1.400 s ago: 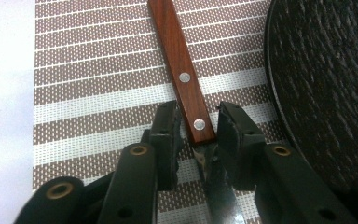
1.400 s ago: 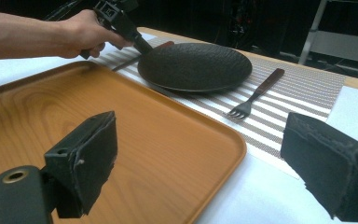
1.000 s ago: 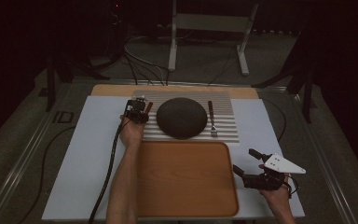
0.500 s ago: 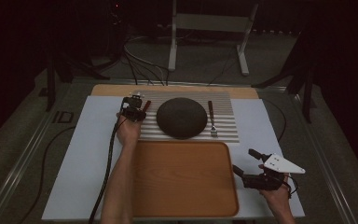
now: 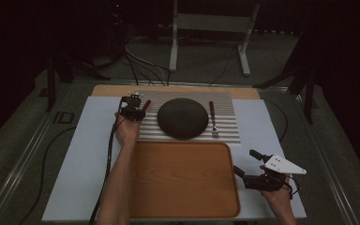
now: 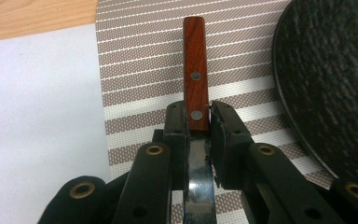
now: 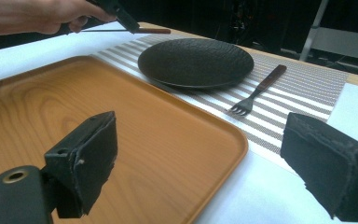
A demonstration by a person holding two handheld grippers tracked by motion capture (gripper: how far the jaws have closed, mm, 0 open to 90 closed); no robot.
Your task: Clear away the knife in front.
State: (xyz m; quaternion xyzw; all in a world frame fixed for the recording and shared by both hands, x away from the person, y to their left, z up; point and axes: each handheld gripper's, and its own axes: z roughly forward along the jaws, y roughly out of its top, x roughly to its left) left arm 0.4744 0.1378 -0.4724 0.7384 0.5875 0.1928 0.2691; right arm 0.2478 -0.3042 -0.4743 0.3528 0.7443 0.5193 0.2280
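Note:
My left gripper (image 5: 132, 110) is shut on a knife (image 6: 196, 74) where its red-brown wooden handle meets the dark blade. The handle points away from me, and the knife lies level, low over the striped placemat (image 6: 140, 70), left of the black plate (image 5: 183, 118). In the right gripper view the knife (image 7: 144, 31) and the hand holding it are at the far left, beyond the plate (image 7: 196, 61). A fork (image 5: 213, 119) with a wooden handle lies on the mat right of the plate. My right gripper (image 5: 245, 161) is open, holding nothing, at the right edge of the wooden tray (image 5: 183, 178).
The tray (image 7: 51, 107) lies bare in front of the placemat on a white sheet (image 5: 84, 154). The left forearm reaches along the tray's left edge, with a cable (image 5: 108, 159) trailing beside it. A metal stand (image 5: 206, 28) and floor cables are beyond the table.
My left gripper has shifted slightly left with the knife, staying beside the plate. The right gripper has not moved.

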